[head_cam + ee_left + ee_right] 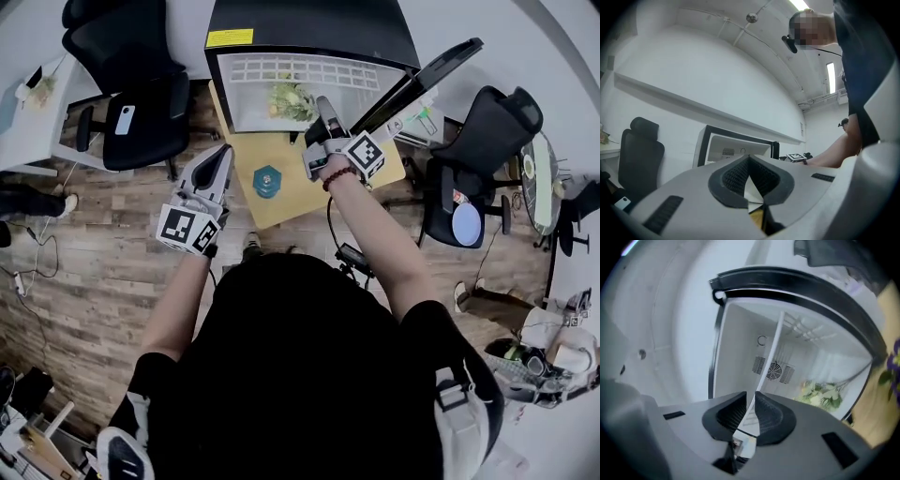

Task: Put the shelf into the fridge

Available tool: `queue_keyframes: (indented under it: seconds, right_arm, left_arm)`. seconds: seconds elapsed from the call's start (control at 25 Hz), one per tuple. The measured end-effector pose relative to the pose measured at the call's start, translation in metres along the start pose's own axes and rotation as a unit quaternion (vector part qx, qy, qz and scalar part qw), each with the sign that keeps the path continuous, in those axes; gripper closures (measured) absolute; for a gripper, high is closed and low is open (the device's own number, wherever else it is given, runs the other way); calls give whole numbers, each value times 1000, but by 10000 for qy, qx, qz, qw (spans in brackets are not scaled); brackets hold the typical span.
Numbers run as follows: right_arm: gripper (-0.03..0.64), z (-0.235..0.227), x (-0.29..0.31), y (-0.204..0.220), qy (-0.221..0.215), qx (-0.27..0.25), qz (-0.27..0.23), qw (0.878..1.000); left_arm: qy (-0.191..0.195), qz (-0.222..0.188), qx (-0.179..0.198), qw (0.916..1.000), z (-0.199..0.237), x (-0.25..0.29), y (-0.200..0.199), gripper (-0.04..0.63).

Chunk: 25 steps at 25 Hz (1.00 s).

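Observation:
A small black fridge [309, 33] stands with its door [427, 75] swung open to the right. The white wire shelf [300, 70] lies flat in the upper part of the fridge's opening. My right gripper [323, 120] is at the fridge's mouth, shut on the shelf's near edge. In the right gripper view the shelf [771, 352] shows edge-on, running from my right gripper [751, 401] into the white interior. A bunch of flowers [292, 101] lies inside, below the shelf. My left gripper [217, 169] hangs left of the fridge, shut and holding nothing, as the left gripper view [749, 161] confirms.
The fridge sits on a low yellow table [291, 202] with a small blue object [266, 180] on it. Black office chairs stand at the left [141, 103] and right [478, 150]. A fan grille [774, 370] marks the fridge's back wall. Cables lie on the wooden floor.

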State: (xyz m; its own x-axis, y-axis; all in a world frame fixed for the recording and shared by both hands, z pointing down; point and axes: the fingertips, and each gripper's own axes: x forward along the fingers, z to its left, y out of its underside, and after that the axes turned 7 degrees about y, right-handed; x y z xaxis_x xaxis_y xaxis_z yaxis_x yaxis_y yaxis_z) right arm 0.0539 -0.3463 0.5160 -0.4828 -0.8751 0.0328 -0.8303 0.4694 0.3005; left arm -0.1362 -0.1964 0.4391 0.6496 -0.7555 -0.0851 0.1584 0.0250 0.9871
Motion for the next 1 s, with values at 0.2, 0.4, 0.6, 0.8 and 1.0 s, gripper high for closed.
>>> queue_keyframes:
  seconds: [0.2, 0.4, 0.6, 0.8, 1.0]
  right_arm:
    - [584, 31, -48, 7, 23, -2716, 465, 9613]
    - [591, 51, -92, 15, 48, -4704, 750, 8793]
    - [598, 55, -135, 23, 193, -5603, 771, 8245]
    - [601, 48, -163, 26, 342, -5965, 798, 7979]
    - [601, 40, -173, 21, 508, -6154, 569, 7845]
  left_arm:
    - [211, -90, 32, 9997, -18, 13, -2, 577]
    - [399, -156, 124, 9990, -34, 22, -7, 577]
    - [552, -174, 160, 9982, -48, 25, -8, 577]
    - [628, -156, 230, 9976, -59, 23, -8, 577]
    - [698, -141, 329, 9969, -68, 19, -3, 577]
